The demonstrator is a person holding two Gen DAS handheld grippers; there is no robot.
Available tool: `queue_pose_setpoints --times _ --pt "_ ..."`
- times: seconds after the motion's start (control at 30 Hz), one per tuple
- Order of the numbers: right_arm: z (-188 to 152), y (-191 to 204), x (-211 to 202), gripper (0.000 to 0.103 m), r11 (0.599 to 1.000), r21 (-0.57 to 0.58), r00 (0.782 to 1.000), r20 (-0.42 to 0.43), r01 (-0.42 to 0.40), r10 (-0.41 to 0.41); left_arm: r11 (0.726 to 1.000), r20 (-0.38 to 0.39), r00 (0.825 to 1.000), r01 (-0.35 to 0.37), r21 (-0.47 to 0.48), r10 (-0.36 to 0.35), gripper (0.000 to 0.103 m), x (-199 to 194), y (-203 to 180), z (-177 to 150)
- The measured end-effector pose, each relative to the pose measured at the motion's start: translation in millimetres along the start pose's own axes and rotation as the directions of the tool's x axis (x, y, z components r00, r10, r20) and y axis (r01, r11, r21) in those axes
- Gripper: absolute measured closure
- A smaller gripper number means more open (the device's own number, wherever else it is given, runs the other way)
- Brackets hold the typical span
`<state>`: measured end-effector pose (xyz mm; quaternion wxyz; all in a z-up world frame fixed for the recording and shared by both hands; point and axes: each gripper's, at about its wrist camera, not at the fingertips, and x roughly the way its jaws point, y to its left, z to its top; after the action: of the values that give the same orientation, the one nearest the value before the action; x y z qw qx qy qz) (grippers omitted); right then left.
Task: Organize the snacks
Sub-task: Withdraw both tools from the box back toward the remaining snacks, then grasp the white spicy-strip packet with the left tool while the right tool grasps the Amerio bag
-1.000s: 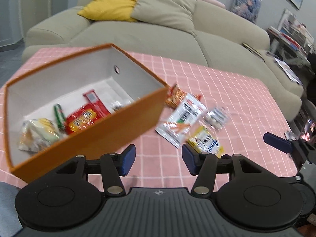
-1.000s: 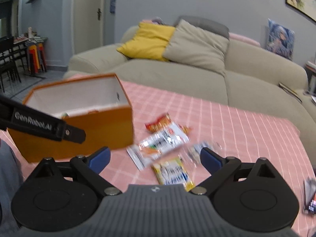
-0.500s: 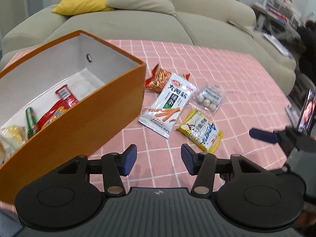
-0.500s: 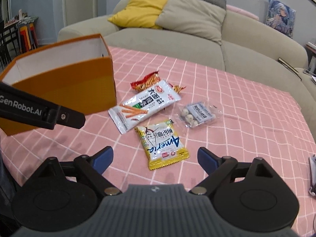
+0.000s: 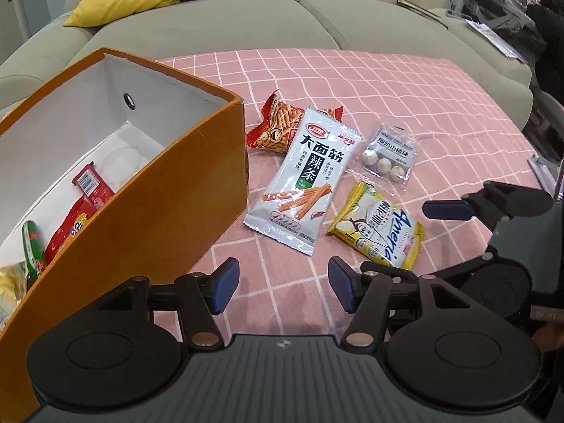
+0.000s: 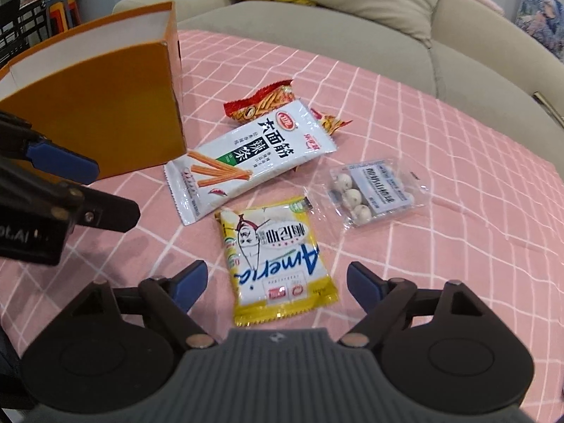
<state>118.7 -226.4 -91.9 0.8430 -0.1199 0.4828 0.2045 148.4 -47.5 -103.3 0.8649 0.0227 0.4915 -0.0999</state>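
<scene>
Holding snack packets [image 5: 79,208] — orange box [image 5: 169,190]

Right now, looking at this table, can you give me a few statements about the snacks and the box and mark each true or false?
1. Four snack packets lie on the pink cloth outside the orange box. True.
2. The box is empty. False: it holds several snacks.
3. The yellow packet lies nearest the right gripper. True.
4. The left gripper grips the white packet. False: its jaws are open on nothing.
</scene>
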Motion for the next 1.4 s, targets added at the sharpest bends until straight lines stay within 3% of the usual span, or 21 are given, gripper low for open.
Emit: queue_pose_setpoints --times 0.3,0.37,0.43,0.53,0.93,1.4 --pt "15 -6 23 0.021 0.998 0.009 0.997 -0.041 -0.068 0.068 1.000 -0.030 1.000 0.001 0.004 -0.001 0.032 15 3 10" --pt "18 -7 24 0.025 0.998 0.004 0.997 -0.039 -0.064 0.064 1.000 -0.032 0.999 0.004 0.001 -0.004 0.032 18 4 11" --pt "18 -7 23 0.040 0.998 0.004 0.998 -0.030 -0.061 0.061 1.000 -0.031 1.000 0.006 -0.001 -0.006 0.032 20 4 13" --pt "17 -10 18 0.050 0.998 0.020 0.997 -0.034 -0.062 0.062 1.000 -0.025 1.000 0.014 0.005 -0.014 0.031 23 3 16" --pt "-17 -33 -8 0.050 0.995 0.098 0.998 -0.052 0.026 -0.021 0.991 0.004 1.000 0.019 0.135 -0.020 0.020 39 -20 31" --pt "-7 -35 1 0.039 0.996 0.088 0.998 -0.070 -0.002 0.008 0.979 0.052 0.998 -0.050 0.195 0.040 0.023 68 -41 36"
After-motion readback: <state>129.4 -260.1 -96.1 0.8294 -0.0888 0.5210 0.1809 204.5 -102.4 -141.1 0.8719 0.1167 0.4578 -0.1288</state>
